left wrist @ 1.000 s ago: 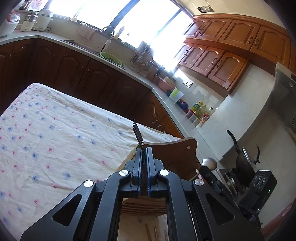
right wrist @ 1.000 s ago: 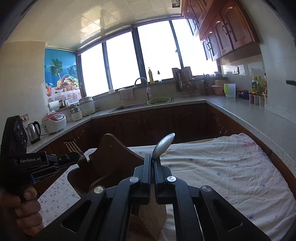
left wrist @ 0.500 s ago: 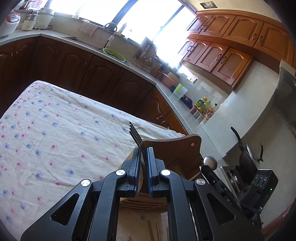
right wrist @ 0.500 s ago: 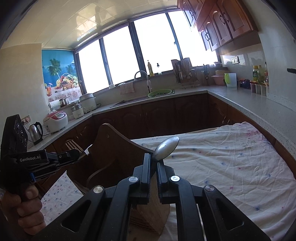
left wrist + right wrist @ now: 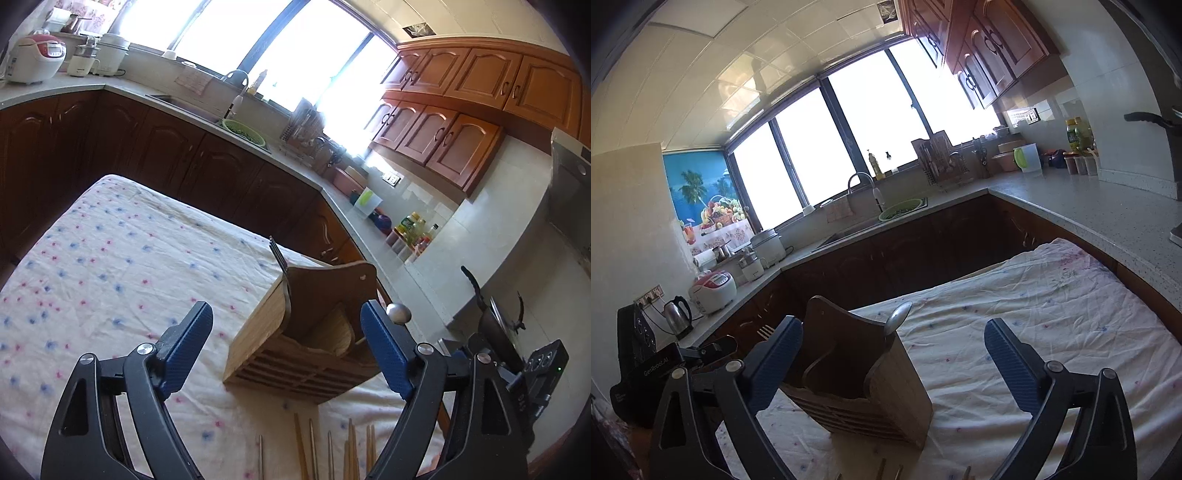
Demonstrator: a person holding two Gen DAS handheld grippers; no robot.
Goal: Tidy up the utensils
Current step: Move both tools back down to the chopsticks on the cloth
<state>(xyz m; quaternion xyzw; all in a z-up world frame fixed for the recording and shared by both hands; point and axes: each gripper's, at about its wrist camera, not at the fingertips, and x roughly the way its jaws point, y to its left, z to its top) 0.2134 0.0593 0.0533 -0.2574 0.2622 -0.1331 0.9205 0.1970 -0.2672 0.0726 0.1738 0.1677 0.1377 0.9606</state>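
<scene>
Left tool (image 5: 286,347): jaws opening, nothing between the pads.
Right tool (image 5: 894,356): jaws opening, empty.
Fork (image 5: 279,258): upright in holder (image 5: 314,332).
Spoon (image 5: 897,318): upright in holder.
Holder: on worktop (image 5: 110,266).

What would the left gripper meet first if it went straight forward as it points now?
Most likely the wooden utensil holder, which stands directly ahead of the opening left gripper; depth is unclear.

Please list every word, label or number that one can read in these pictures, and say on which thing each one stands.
"GenRobot.AI": on the black body of the left claw, in the right wrist view.
Bottle labels: too small to read.
Rice cooker panel: too blurred to read.
</scene>
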